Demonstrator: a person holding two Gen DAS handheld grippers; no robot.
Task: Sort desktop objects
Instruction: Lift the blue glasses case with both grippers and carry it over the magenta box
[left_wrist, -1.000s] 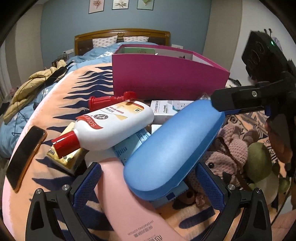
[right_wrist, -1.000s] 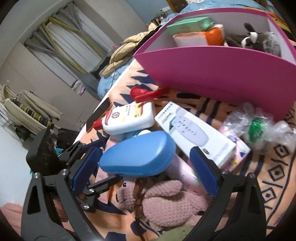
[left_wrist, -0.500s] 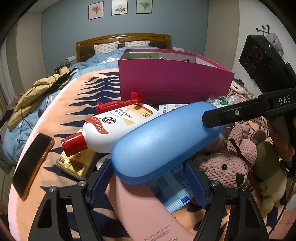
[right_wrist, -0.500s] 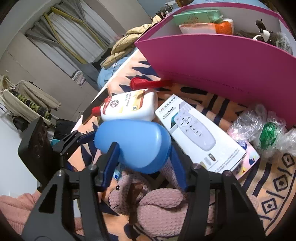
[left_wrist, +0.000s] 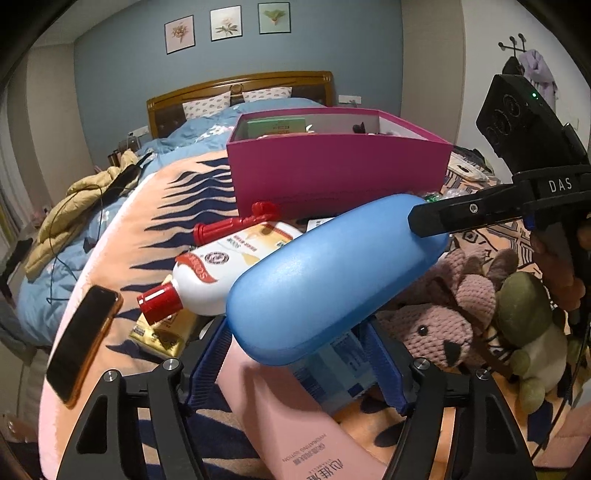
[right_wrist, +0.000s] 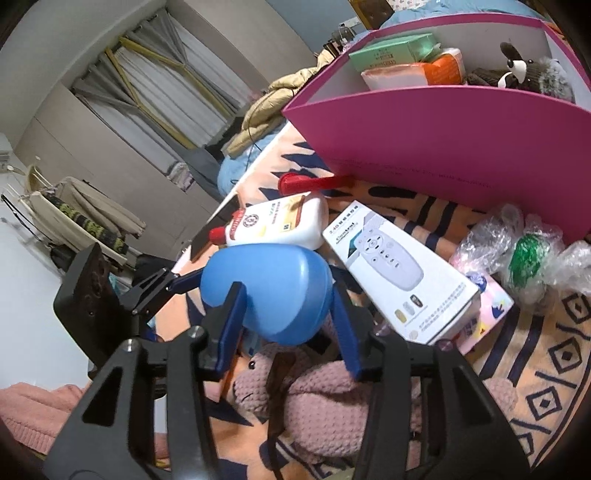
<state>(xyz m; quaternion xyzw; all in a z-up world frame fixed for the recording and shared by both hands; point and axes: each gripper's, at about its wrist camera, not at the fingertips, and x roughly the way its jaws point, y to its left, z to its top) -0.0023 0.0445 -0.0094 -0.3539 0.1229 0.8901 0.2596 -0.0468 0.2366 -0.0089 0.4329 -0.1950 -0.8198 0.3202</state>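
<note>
A blue hard case (left_wrist: 332, 280) hangs tilted over the pile on the striped blanket, held at both ends. My left gripper (left_wrist: 297, 356) has its blue pads against the sides of the case's near end, jaws still closing. In the right wrist view my right gripper (right_wrist: 286, 326) clamps the other end of the case (right_wrist: 266, 291), its jaws closing too. One black finger of the right gripper (left_wrist: 461, 214) lies across the case's far end. The open pink box (left_wrist: 340, 177) stands behind the pile.
Under the case lie a white bottle with a red cap (left_wrist: 229, 269), a red tool (left_wrist: 236, 221), a pink lotion tube (left_wrist: 295, 424) and a knitted pink toy (left_wrist: 439, 325). A phone (left_wrist: 81, 339) rests at the left edge. A remote's carton (right_wrist: 395, 273) and crinkled plastic bag (right_wrist: 528, 258) lie near the box.
Both grippers have closed from wide open onto the ends of the blue case. The case has risen off the pile and now tilts up toward the pink box.
</note>
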